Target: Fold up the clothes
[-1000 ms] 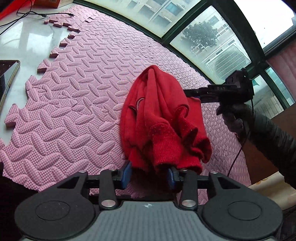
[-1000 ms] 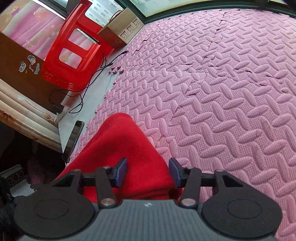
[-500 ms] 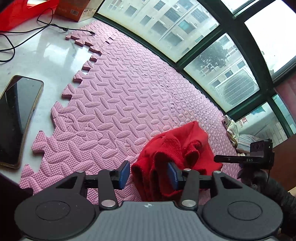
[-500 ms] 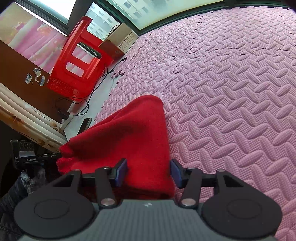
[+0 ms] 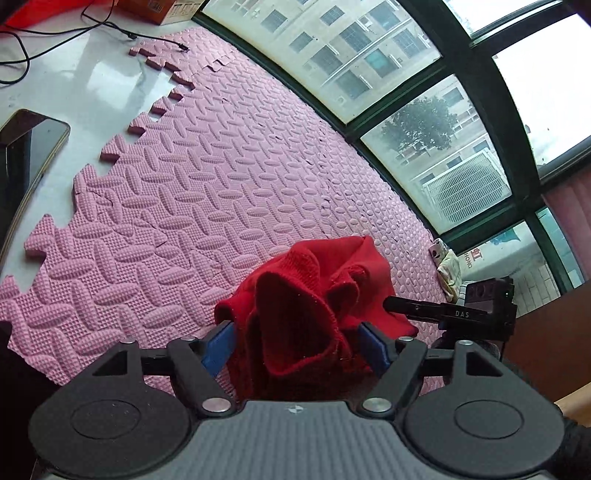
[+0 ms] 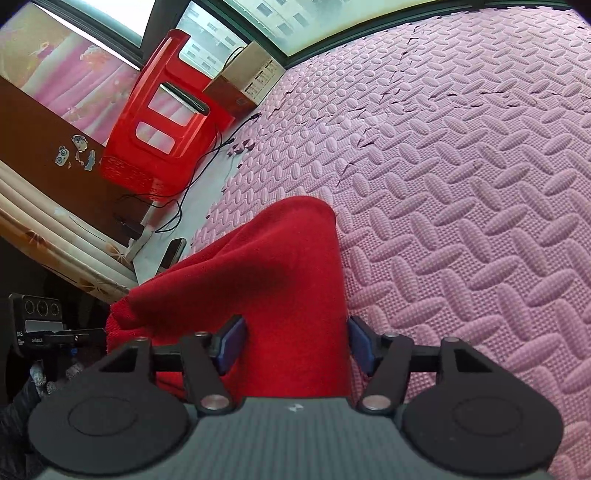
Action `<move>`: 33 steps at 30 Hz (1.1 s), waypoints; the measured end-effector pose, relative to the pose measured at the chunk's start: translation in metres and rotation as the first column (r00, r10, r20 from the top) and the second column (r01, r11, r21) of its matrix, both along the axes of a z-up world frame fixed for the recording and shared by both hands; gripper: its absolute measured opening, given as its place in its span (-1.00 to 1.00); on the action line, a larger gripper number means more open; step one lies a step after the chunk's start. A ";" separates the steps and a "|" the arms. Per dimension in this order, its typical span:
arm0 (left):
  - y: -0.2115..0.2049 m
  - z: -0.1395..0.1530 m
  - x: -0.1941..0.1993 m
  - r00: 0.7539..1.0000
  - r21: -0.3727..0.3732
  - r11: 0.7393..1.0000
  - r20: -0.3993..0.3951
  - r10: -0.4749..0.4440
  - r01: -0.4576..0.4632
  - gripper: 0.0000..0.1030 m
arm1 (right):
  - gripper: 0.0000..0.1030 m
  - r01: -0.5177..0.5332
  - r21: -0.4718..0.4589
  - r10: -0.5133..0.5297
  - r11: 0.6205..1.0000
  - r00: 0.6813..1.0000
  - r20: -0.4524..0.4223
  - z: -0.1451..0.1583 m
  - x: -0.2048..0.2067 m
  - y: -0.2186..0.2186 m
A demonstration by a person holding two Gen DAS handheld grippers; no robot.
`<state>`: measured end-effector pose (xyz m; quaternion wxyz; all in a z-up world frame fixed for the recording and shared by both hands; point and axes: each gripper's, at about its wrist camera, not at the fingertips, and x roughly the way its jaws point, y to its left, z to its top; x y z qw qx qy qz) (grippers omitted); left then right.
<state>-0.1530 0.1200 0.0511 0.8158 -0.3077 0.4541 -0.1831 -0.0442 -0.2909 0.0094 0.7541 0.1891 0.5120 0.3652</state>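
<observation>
A: What is the biggest thing here?

B: The pink foam mat (image 5: 229, 192), made of interlocking tiles. It fills most of both wrist views, and everything else can be placed against it.

A: And the garment?

B: A red knitted garment (image 5: 314, 295) lies bunched in a heap on the mat, towards the mat's near edge by the window side. In the right wrist view its smoother side (image 6: 266, 277) rises in a rounded fold off the mat.

A: The grippers?

B: The left gripper (image 5: 299, 345) sits low over the mat with the heap between its blue pads. Its jaws are opening, and the pads stand just off the cloth on both sides. The right gripper (image 6: 295, 341) is at the other side of the heap; its jaws are opening too, cloth lying between them, pads spread to the fold's edges.

A: Smaller things?

B: Off the mat's jagged edge, on the white floor, a red plastic stool (image 6: 162, 129), a cardboard box (image 6: 243, 88), a dark phone (image 5: 26, 147) and black cables (image 5: 74, 22).
</observation>
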 end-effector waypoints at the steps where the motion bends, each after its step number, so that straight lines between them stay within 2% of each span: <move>1: -0.001 -0.003 0.001 1.000 0.001 1.000 -0.008 -0.001 0.001 0.46 | 0.20 0.001 0.004 -0.001 1.000 1.000 0.004 0.000 -0.001 0.000; 4: -0.006 -0.011 0.004 1.000 -0.002 1.000 -0.021 -0.017 0.017 0.46 | 0.19 0.002 0.015 -0.002 1.000 1.000 0.000 -0.002 -0.003 -0.001; 8: -0.013 -0.019 0.009 0.999 -0.007 0.999 -0.024 -0.044 0.044 0.39 | -0.04 0.023 0.051 -0.022 0.998 1.000 -0.005 -0.001 -0.009 -0.005; 14: -0.025 -0.019 0.031 0.994 -0.024 0.994 0.002 -0.106 0.106 0.04 | -0.33 0.073 0.069 -0.073 0.995 0.997 -0.003 0.002 -0.024 -0.017; 20: -0.055 -0.012 0.074 0.977 -0.006 0.978 0.032 -0.210 0.210 -0.16 | -0.43 0.212 0.089 -0.216 0.973 0.976 0.034 0.010 -0.048 -0.053; 23: -0.085 -0.011 0.105 0.960 0.009 0.961 0.044 -0.277 0.277 -0.18 | -0.44 0.306 0.082 -0.310 0.949 0.949 0.049 0.013 -0.056 -0.080; 27: -0.141 -0.009 0.143 0.930 0.024 0.931 0.051 -0.364 0.363 -0.20 | -0.45 0.431 0.075 -0.436 0.899 0.897 0.072 0.018 -0.068 -0.119; 30: -0.186 -0.003 0.159 0.897 0.053 0.901 0.084 -0.434 0.430 -0.20 | -0.45 0.497 0.062 -0.501 0.865 0.861 0.088 0.021 -0.075 -0.143; 32: -0.207 -0.005 0.165 0.882 0.076 0.885 0.084 -0.464 0.459 -0.18 | -0.39 0.556 0.036 -0.557 0.830 0.825 0.096 0.019 -0.080 -0.164; 33: -0.214 -0.006 0.167 0.878 0.081 0.881 0.078 -0.472 0.467 -0.15 | -0.30 0.567 0.033 -0.567 0.823 0.818 0.093 0.017 -0.082 -0.169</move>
